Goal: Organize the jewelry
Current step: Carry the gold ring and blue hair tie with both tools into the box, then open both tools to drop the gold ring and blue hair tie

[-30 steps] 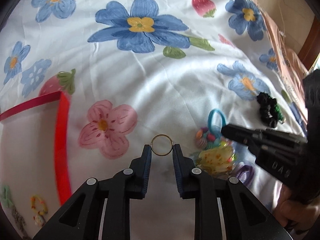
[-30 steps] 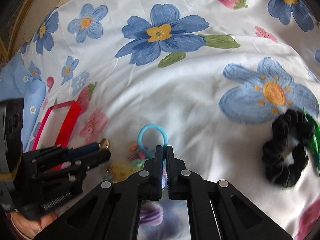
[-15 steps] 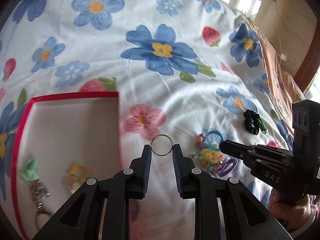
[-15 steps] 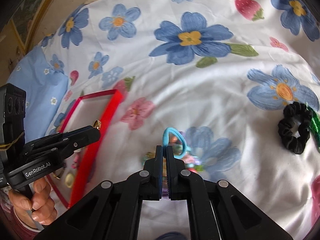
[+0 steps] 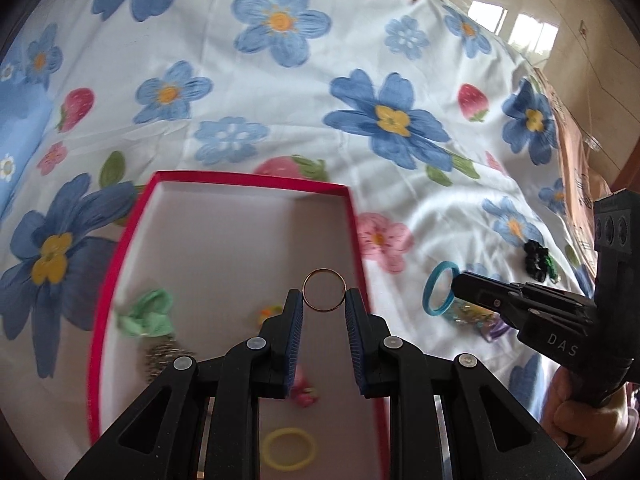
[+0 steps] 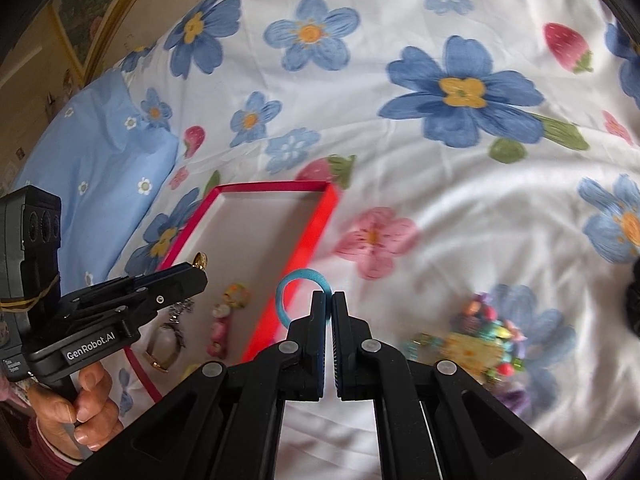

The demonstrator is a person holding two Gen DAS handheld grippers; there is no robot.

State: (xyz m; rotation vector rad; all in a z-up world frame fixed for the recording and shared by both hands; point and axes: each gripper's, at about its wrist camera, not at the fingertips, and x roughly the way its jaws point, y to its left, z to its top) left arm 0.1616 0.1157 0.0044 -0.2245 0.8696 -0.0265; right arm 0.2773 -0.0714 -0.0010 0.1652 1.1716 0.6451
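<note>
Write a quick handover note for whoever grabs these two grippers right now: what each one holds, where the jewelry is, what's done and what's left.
Left gripper: shut on the gold ring, over the red box.
Right gripper: shut on the blue band, above the box's right wall.
Done: in the box lie a green bow, a yellow band, a chain and small charms.
Left: drop the ring and the blue band into the box, then fetch the bead pile and the black scrunchie from the sheet.

Left gripper (image 5: 324, 300) fingers slightly parted, right gripper (image 6: 329, 300) fingers pressed together, both angled downward.
</note>
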